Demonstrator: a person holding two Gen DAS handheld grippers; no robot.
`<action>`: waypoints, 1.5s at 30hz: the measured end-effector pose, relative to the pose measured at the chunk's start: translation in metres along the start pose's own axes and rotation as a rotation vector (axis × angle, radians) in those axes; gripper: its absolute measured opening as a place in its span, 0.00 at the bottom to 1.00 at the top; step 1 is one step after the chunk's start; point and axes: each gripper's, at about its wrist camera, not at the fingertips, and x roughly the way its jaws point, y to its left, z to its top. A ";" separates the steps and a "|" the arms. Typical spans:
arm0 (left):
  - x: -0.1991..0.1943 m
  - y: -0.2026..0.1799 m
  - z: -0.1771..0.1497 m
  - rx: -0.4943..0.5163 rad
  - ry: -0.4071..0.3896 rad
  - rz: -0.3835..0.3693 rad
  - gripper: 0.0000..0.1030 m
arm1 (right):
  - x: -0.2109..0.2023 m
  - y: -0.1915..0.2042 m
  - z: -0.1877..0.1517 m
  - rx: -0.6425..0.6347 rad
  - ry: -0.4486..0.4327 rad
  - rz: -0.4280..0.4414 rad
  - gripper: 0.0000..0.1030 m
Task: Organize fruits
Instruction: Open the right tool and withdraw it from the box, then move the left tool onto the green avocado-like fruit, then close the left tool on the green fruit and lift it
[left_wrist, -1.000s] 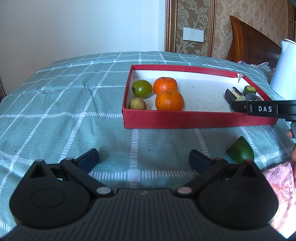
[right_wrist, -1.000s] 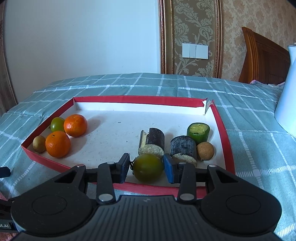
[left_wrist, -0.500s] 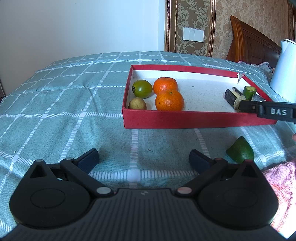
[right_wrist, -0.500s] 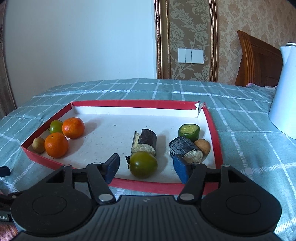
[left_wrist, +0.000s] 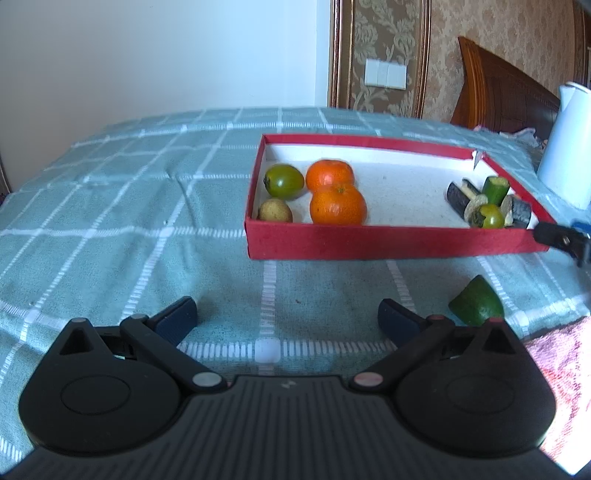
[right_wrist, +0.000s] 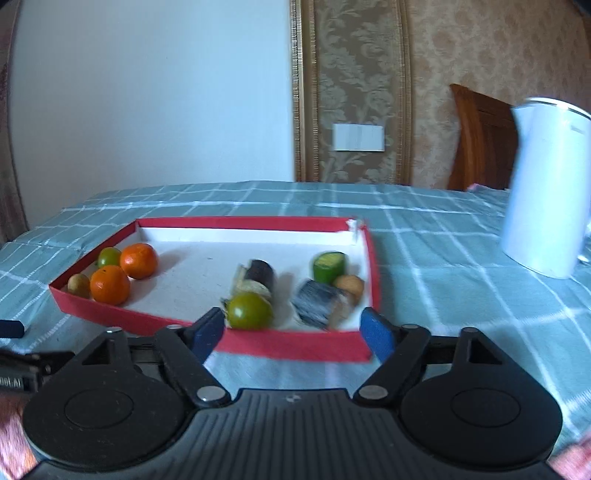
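Note:
A red tray (right_wrist: 295, 347) with a white floor lies on the green checked bedspread. In its left corner sit two oranges (right_wrist: 110, 284), a green fruit (right_wrist: 109, 256) and a small yellow-brown fruit (right_wrist: 78, 285). A green round fruit (right_wrist: 249, 311) rests just inside the near wall, beside dark cut pieces (right_wrist: 258, 275) and a green cut piece (right_wrist: 328, 266). My right gripper (right_wrist: 293, 332) hangs before the near wall, its jaws opening, nothing between them. My left gripper (left_wrist: 287, 319) stands open over bare cloth. A green fruit half (left_wrist: 476, 304) lies outside the tray (left_wrist: 388, 245).
A white kettle (right_wrist: 546, 184) stands on the bed to the right of the tray. A pink towel (left_wrist: 557, 369) lies at the near right. A wooden headboard (left_wrist: 506, 96) and a wall close the far side.
My right gripper let go of the green round fruit, which now lies in the tray. Its jaws spread wide and it drew back out of the tray. The left gripper kept still.

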 end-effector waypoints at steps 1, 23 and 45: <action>-0.005 0.001 0.000 -0.012 -0.014 -0.010 1.00 | -0.003 -0.006 -0.002 0.018 0.005 -0.003 0.84; -0.007 -0.076 0.010 0.030 0.000 -0.145 1.00 | -0.008 -0.065 -0.006 0.280 -0.006 -0.129 0.84; -0.006 -0.097 -0.002 0.096 -0.013 -0.162 0.32 | -0.005 -0.058 -0.005 0.258 0.015 -0.106 0.84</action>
